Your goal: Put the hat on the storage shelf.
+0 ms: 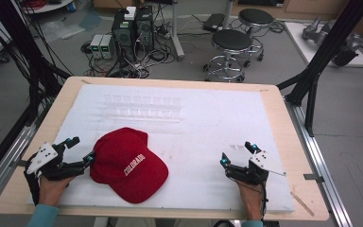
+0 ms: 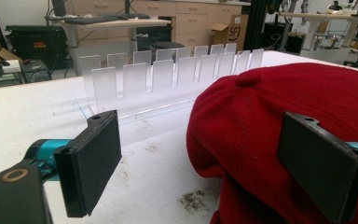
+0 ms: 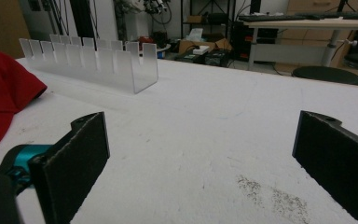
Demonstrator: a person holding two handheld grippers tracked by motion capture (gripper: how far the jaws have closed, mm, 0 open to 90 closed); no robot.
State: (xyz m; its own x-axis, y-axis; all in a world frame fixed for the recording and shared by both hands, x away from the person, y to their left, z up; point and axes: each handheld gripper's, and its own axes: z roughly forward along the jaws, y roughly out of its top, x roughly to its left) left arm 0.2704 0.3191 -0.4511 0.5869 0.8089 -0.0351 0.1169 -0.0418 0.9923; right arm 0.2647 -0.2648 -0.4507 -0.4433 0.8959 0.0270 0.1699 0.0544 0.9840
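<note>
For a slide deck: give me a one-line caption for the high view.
Red cap on a white table, left gripper open beside it, right gripper open and apart.

White stitched capitals reading "COLORADO" run across the front panel of the red corduroy baseball cap (image 1: 128, 165); over in the left gripper view, black letters "SF" sit on the brown cardboard box (image 2: 233, 31) against the far cabinets.

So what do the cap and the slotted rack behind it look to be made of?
Cap: red woven cloth, probably cotton twill or fine corduroy, matte; the left gripper view shows fine ribbing, and white stitched lettering sits on the front. Rack: clear plastic, likely acrylic, with frosted upright tabs; the table shows through it.
</note>
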